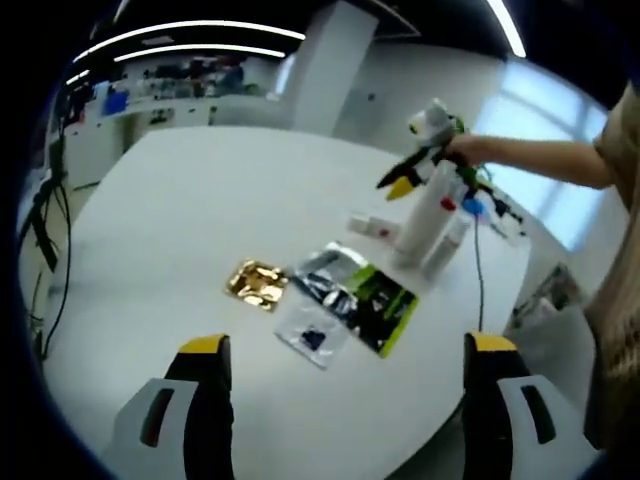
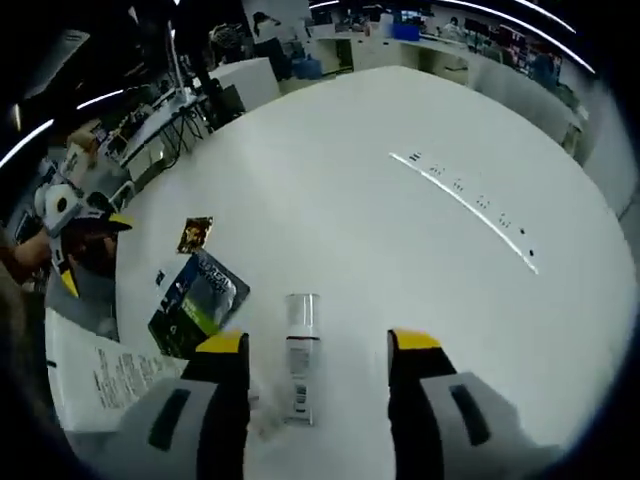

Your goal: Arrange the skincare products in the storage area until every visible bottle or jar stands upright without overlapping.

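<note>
Broad, round-edged white tabletop (image 1: 200, 200), smooth and matte, carrying everything. Near its edge, a tall white plastic bottle (image 1: 428, 205) standing upright, a slimmer clear-capped tube (image 1: 447, 248) just beside it, a small white tube (image 1: 372, 227) lying flat nearby. In the right gripper view, a narrow cylindrical tube (image 2: 299, 350) with a clear cap, flat on the tabletop between the jaws. Glossy green-and-silver foil sachet (image 1: 365, 295), a small clear packet (image 1: 315, 335) touching it, a crinkled gold sachet (image 1: 258, 283) apart. Left tool (image 1: 345, 350) spread wide, holding nothing. Right tool (image 2: 317, 345) parted wide, closed on nothing.
</note>
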Demonstrator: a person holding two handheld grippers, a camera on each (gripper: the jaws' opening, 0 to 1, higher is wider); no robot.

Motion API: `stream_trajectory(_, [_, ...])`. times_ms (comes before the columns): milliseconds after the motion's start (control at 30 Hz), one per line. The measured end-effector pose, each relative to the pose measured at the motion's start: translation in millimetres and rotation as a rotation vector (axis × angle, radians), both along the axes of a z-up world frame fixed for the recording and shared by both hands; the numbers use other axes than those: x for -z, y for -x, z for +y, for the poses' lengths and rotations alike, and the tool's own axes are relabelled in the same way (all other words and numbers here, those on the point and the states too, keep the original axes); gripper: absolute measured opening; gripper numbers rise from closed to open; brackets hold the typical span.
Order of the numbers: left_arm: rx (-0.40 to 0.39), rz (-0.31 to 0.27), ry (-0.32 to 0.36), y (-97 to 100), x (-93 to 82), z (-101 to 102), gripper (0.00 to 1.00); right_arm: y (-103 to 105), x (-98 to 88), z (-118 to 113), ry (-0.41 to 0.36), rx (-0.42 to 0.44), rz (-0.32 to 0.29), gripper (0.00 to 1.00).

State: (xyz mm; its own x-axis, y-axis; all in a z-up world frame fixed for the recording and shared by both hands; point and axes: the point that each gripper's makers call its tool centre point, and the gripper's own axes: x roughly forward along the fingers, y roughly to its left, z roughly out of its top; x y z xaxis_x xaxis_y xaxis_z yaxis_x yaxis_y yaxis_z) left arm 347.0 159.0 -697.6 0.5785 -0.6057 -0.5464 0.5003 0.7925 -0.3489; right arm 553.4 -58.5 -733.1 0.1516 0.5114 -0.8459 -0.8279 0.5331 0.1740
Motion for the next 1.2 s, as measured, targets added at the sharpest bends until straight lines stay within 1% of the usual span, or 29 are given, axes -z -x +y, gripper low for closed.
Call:
stream_trajectory(33, [-0.001,0.003,0.001,0.1,0.9,0.0,0.94,2.1,4.5,0.0,0.011,-0.017,0.004,0.50])
stream_trajectory(67, [0.000,0.005,0.001,0.2,1.6,0.0,0.94,8.4,11.0,-1.0,0.050,-0.043,0.022,0.48])
stream_trajectory(133, [0.000,0.011,-0.001,0.4,3.6,0.6,0.94,12.1,21.7,-1.1,0.076,-0.061,0.034,0.48])
stream_trajectory(300, [-0.002,0.020,-0.003,-0.1,7.0,1.7,0.93,19.0,30.8,7.3,0.080,-0.078,0.045,0.47])
stream_trajectory(400, [0.003,0.028,-0.010,-0.8,9.9,1.4,0.93,21.6,36.0,10.5,0.089,-0.098,0.046,0.43])
stream_trajectory(600, [0.013,0.028,-0.011,-4.1,10.1,-1.3,0.93,24.3,46.0,8.4,0.119,-0.126,0.046,0.33])
stream_trajectory(633, [0.015,0.028,-0.010,-4.7,10.3,-2.0,0.93,21.4,44.1,7.9,0.115,-0.137,0.021,0.30])
stream_trajectory(667, [0.016,0.029,-0.011,-4.9,10.5,-2.5,0.93,21.2,44.0,9.4,0.104,-0.130,0.017,0.26])
stream_trajectory(700, [0.017,0.029,-0.011,-5.1,10.8,-3.0,0.93,23.6,44.4,10.4,0.096,-0.131,0.029,0.22])
stream_trajectory(733, [0.019,0.030,-0.011,-5.1,11.1,-3.5,0.92,21.6,46.0,8.6,0.104,-0.116,0.024,0.22])
stream_trajectory(767, [0.023,0.032,-0.011,-5.1,11.8,-4.7,0.92,20.0,45.9,9.5,0.101,-0.154,-0.007,0.21])
stream_trajectory(800, [0.025,0.033,-0.012,-5.0,12.2,-5.2,0.92,21.2,46.1,9.4,0.102,-0.161,-0.010,0.21])
stream_trajectory(1067, [0.032,0.029,-0.009,-5.7,9.9,-8.3,0.92,20.1,46.8,9.3,0.094,-0.169,-0.041,0.21])
stream_trajectory(1200, [0.031,0.026,-0.012,-5.3,8.4,-7.2,0.92,20.4,47.0,8.6,0.102,-0.170,-0.043,0.20])
